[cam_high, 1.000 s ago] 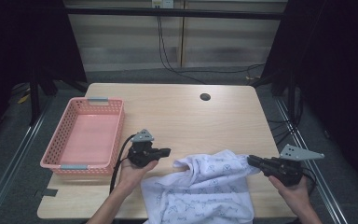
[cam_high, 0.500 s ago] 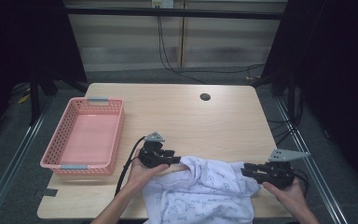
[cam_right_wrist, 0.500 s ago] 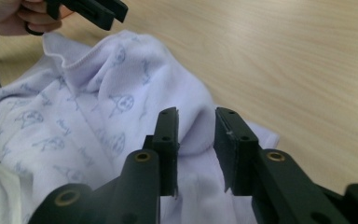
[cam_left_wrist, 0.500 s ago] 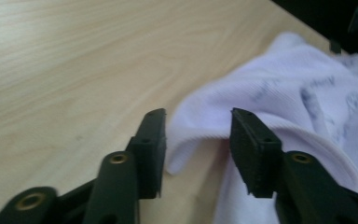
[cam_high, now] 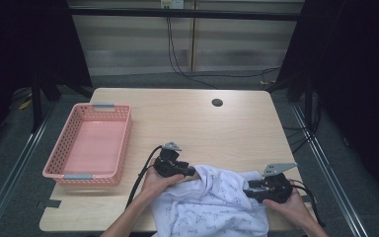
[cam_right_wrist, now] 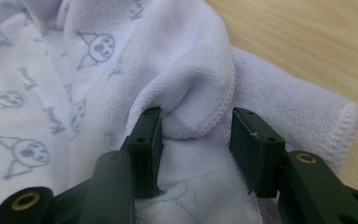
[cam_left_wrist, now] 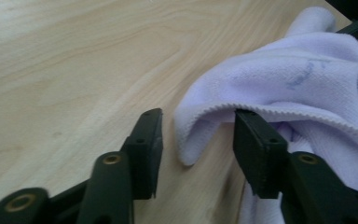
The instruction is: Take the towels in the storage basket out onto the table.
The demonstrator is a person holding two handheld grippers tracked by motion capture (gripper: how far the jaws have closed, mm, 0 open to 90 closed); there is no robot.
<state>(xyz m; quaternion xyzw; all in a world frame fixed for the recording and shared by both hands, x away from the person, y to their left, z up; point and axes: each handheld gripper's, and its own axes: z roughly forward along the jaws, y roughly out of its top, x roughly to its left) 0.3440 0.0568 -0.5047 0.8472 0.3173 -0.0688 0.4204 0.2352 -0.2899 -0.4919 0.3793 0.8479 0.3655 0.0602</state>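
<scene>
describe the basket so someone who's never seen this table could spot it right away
Start at the light wooden table and look to its left edge. There sits the pink basket, a shallow rectangular tray of plastic lattice with a grey handle at each short end. Unlike the soft white printed towel near the front, it is rigid, coloured and empty.

On my feed, a pink mesh basket [cam_high: 89,143] sits empty on the left part of the light wooden table [cam_high: 187,123]. A small dark round hole [cam_high: 217,102] marks the table's far side. Beyond it, black cables [cam_high: 177,54] hang down toward the grey floor [cam_high: 10,163].
</scene>
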